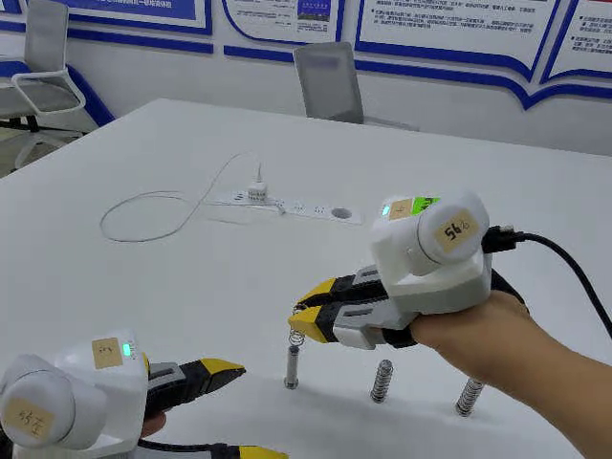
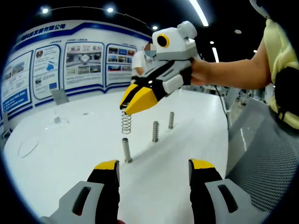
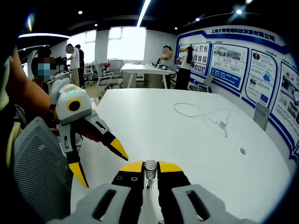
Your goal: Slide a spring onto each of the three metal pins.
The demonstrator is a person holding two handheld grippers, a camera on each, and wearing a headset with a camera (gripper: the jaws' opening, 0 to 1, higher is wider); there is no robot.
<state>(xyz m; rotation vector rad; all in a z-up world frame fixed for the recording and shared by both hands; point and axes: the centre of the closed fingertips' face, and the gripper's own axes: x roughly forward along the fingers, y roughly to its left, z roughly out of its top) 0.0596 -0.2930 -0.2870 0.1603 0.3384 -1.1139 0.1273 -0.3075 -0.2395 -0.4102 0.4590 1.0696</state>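
My right gripper is shut on a small steel spring, which hangs just above a bare upright metal pin. To the right of it stand two more pins, each wearing a spring. In the right gripper view the yellow jaws pinch the spring with the pin's base below it. My left gripper is open at the bottom left, nothing between its jaws. In the left gripper view the held spring hovers over the bare pin, beyond the open left gripper.
A white power strip with a looping white cable lies further back on the white table, next to a round hole. A grey chair stands at the far edge. Several people stand at a far table.
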